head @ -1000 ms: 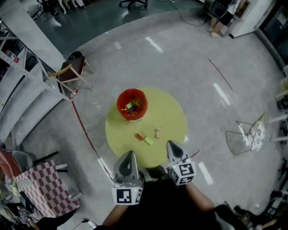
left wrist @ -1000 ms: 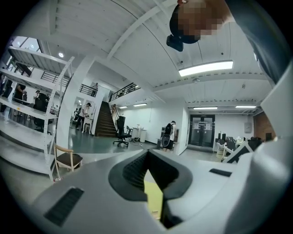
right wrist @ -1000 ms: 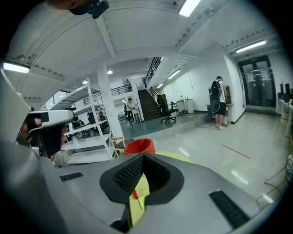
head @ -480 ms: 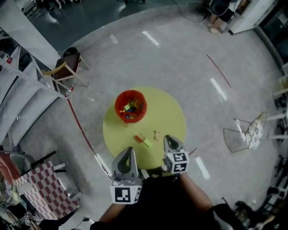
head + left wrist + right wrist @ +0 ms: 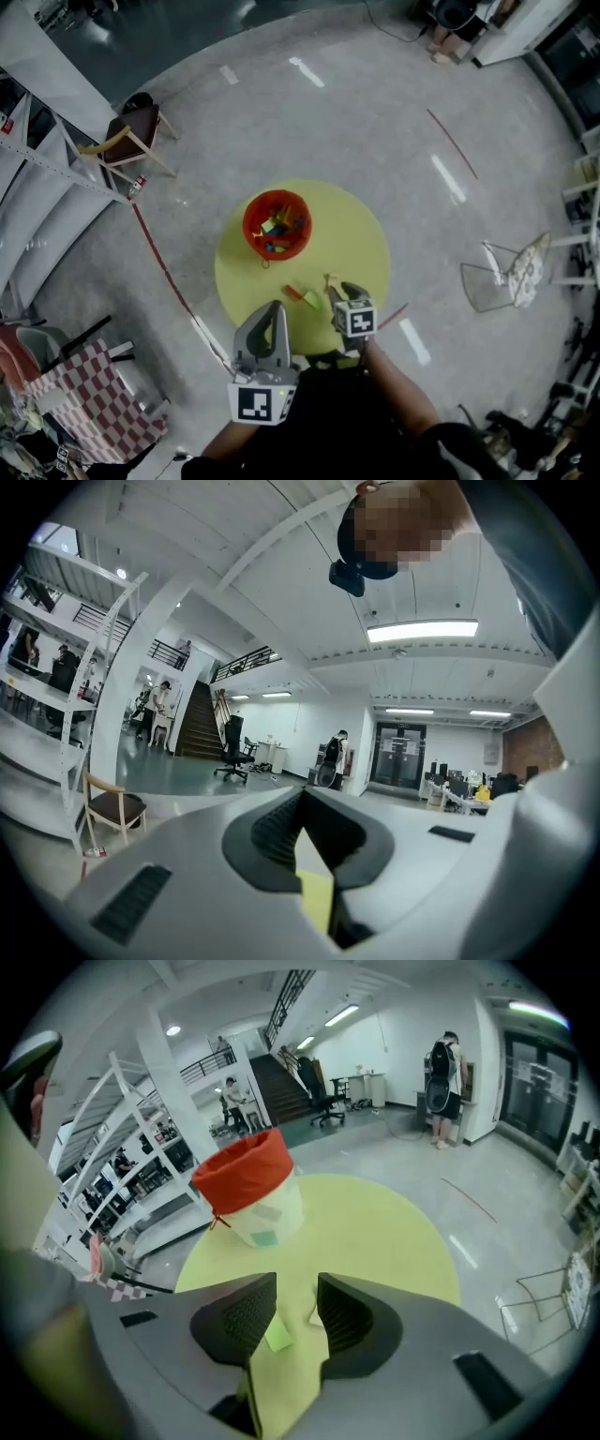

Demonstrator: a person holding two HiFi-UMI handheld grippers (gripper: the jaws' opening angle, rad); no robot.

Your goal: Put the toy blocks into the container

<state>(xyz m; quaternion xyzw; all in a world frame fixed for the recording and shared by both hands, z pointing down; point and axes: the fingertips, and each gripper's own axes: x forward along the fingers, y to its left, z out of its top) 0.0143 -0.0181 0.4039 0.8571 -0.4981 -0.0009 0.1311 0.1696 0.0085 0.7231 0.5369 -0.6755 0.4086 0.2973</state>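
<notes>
**Right claw lines up on the green block**

The right claw was opening, with nothing between its pads. The green block lay just ahead on the yellow desk, nearer the left jaw, and a beige block sat by the other. Beyond stood the red-rimmed container. The left claw hung back, closed and empty.

Three loose blocks, one part-filled container
The red-rimmed container stands upright at far left, holding mixed blocks; nearer lie a red block, green block and tan block.
</notes>
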